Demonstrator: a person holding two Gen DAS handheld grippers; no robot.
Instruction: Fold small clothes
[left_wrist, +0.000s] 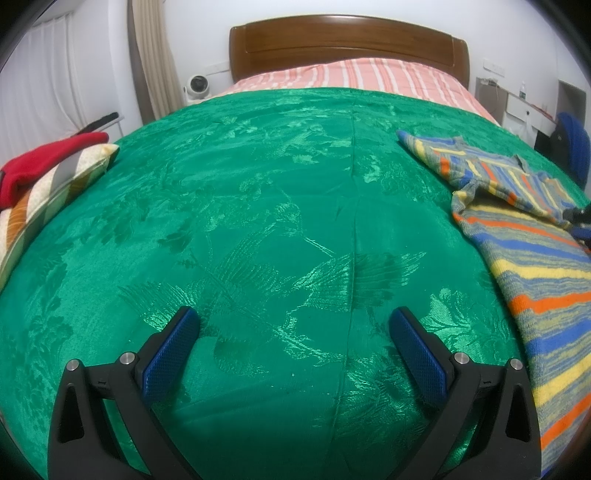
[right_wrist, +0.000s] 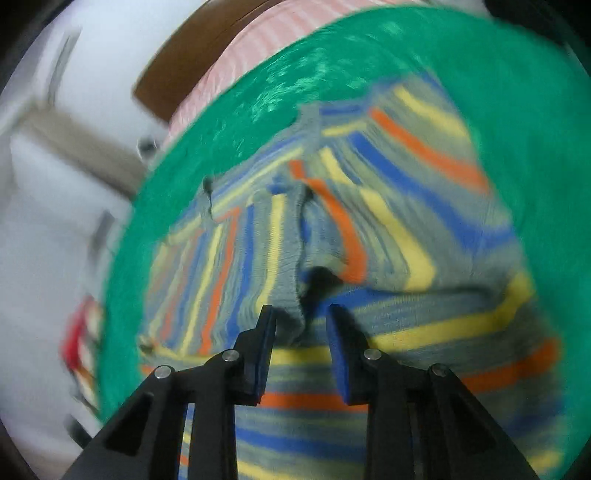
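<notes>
- Spread flat over the shiny green brocade bedspread (left_wrist: 258, 206): a small knitted sweater striped in blue, yellow, orange and grey (left_wrist: 532, 258), lying toward the right side of the bed, presumably so there is a broad, smooth surface for folding.
- Already turned in over the sweater's body: one sleeve (right_wrist: 236, 243), its ribbed grey cuff edge running down toward the fingertips; judged a fold partly begun, not finished.
- Right gripper (right_wrist: 301, 314) low over the knit, black arms with blue pads (right_wrist: 341, 350) a narrow gap apart, the cuff's lower end just in front of or between the tips; pads not seen pressing on the wool, so nothing held. Heavy blur across this view, so contact hard to confirm.
- Narrow setting probably suited to pinching a thin layer of knit rather than a bunch.
- Left gripper (left_wrist: 293, 321) poised above bare bedspread, jaws wide and empty, well apart from the sweater; likely parked clear to leave the right side room.
- Pushed to the far left edge: a red folded cloth (left_wrist: 44, 162) on a striped cushion (left_wrist: 48, 206), out of the folding area.
- Beyond, a pink striped sheet (left_wrist: 351, 74) and brown wooden headboard (left_wrist: 347, 40).
</notes>
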